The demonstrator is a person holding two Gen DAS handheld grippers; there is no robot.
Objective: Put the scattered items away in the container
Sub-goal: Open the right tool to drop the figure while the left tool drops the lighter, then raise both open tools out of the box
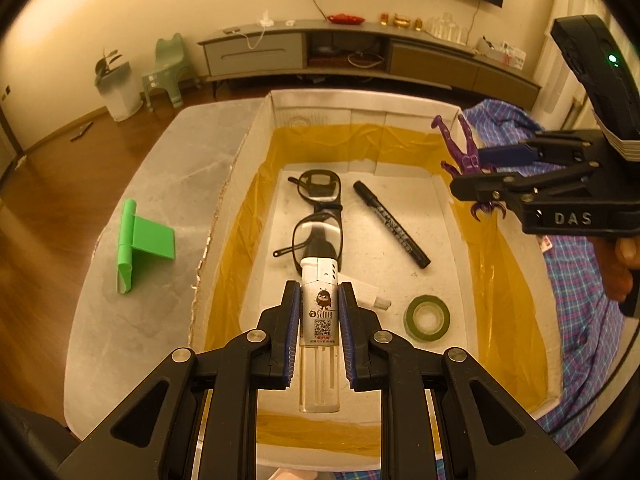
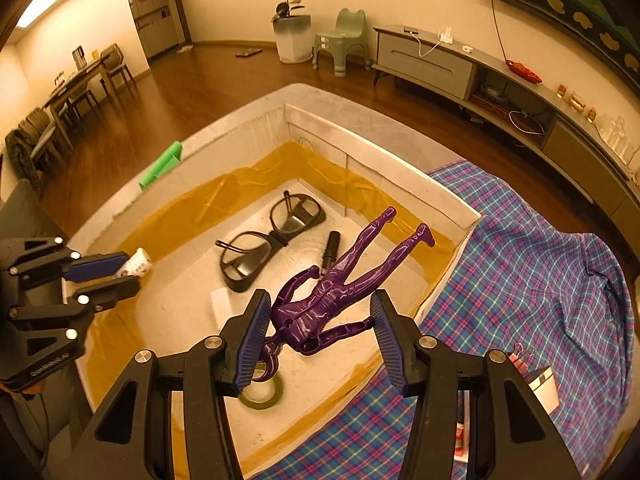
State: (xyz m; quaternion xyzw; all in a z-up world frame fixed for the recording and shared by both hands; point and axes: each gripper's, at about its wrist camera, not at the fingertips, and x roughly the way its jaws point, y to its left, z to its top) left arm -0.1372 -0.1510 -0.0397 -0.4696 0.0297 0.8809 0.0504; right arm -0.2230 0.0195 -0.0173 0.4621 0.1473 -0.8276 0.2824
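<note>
Lighter [image 1: 320, 312], light, stiff and slippery, we held clamped mid-body in our left gripper [image 1: 320, 320], while our right gripper [image 2: 320, 340] squeezed the rigid purple figure [image 2: 332, 292] across its torso.

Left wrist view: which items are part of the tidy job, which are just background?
Job: lighter in left gripper; purple figure in right gripper; box holding glasses, marker, tape roll; green stand.

Background: plaid cloth, green chair, TV cabinet.
</note>
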